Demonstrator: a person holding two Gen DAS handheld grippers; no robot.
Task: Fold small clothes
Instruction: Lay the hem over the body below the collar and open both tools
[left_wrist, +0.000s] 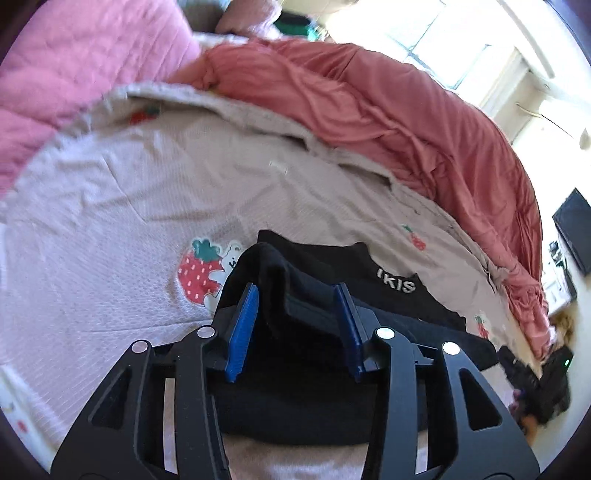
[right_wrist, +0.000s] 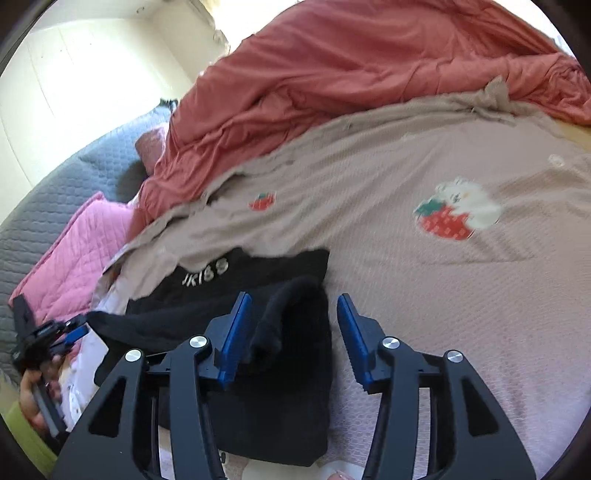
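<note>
A small black garment with white lettering (left_wrist: 395, 284) lies partly folded on a pinkish-beige strawberry-print blanket (left_wrist: 129, 192); it also shows in the right wrist view (right_wrist: 236, 280). My left gripper (left_wrist: 297, 295) is open, its blue pads (left_wrist: 245, 317) straddling a raised fold of the black cloth. My right gripper (right_wrist: 293, 306) is open over the garment's right edge, with a bunched fold (right_wrist: 288, 314) between its pads (right_wrist: 236, 328). The left gripper and the hand holding it show at the left edge of the right wrist view (right_wrist: 40, 339).
A rumpled coral duvet (left_wrist: 388, 110) lies along the far side of the blanket. A pink quilted pillow (left_wrist: 74, 66) and a grey quilt (right_wrist: 74, 184) lie beyond. A window (left_wrist: 443, 37) and a dark box (left_wrist: 576, 229) are to the right.
</note>
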